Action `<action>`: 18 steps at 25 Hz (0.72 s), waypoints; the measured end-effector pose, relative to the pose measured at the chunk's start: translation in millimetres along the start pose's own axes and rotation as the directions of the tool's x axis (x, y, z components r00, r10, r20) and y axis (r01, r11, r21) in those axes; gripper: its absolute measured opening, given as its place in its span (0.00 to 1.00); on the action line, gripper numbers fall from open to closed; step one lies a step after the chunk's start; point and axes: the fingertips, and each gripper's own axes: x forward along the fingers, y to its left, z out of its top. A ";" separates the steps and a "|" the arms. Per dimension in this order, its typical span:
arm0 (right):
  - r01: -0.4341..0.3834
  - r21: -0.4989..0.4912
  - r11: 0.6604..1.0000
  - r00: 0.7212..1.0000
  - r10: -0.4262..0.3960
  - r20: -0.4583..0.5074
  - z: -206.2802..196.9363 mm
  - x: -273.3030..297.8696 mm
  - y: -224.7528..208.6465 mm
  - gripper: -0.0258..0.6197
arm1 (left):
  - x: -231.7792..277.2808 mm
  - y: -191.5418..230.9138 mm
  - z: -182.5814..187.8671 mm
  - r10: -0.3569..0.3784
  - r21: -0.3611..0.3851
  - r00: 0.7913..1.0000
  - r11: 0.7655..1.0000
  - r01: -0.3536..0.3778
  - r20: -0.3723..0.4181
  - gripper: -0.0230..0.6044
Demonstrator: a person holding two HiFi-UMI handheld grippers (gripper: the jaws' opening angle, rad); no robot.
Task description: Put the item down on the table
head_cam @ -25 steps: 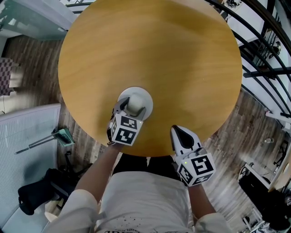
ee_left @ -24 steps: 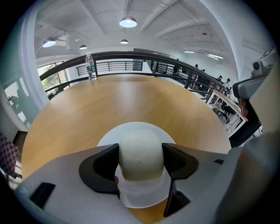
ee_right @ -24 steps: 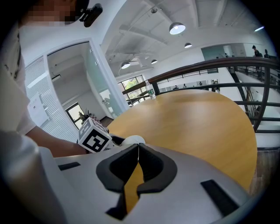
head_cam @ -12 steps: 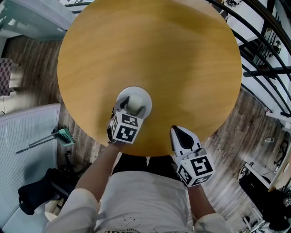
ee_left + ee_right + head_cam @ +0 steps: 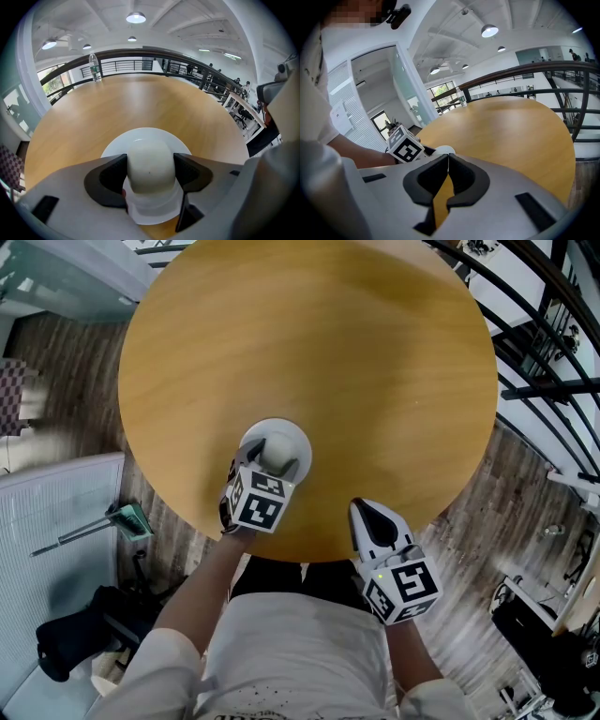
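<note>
Honey-yellow, wood-grained tabletop (image 5: 375, 352); white plate (image 5: 281, 427), cream-white item (image 5: 151, 164); left claw (image 5: 272, 458) and right claw (image 5: 372, 510) pale grey with black pads.

I see bright lamps (image 5: 136, 18) overhead; the tabletop (image 5: 309, 343) shines softly, and both gripper views bend at dark edges.

Item (image 5: 151, 168): smooth, creamy-white rounded dome above a wider white base, upright, gripped on both sides by the left tongs (image 5: 150, 165). It sits over the middle of a round white plate (image 5: 299, 433), at about 7 o'clock on the round wooden counter (image 5: 375, 352), near its edge.
</note>
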 end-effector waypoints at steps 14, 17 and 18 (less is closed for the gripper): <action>-0.005 -0.002 1.000 1.000 0.005 0.008 0.2 -3.2 3.1 0.08 | 2.5 -1.7 -2.7 -0.024 0.013 0.999 1.000 0.025 -0.034 0.54; -0.010 -0.006 1.000 1.000 0.010 0.007 -1.4 -3.8 6.1 0.08 | 1.9 -1.2 -4.2 -0.024 0.017 0.999 1.000 0.025 -0.026 0.54; -0.011 -0.007 1.000 1.000 0.011 0.007 -1.8 -4.3 6.2 0.08 | 1.9 -1.2 -3.9 -0.024 0.021 0.999 0.999 0.024 -0.023 0.54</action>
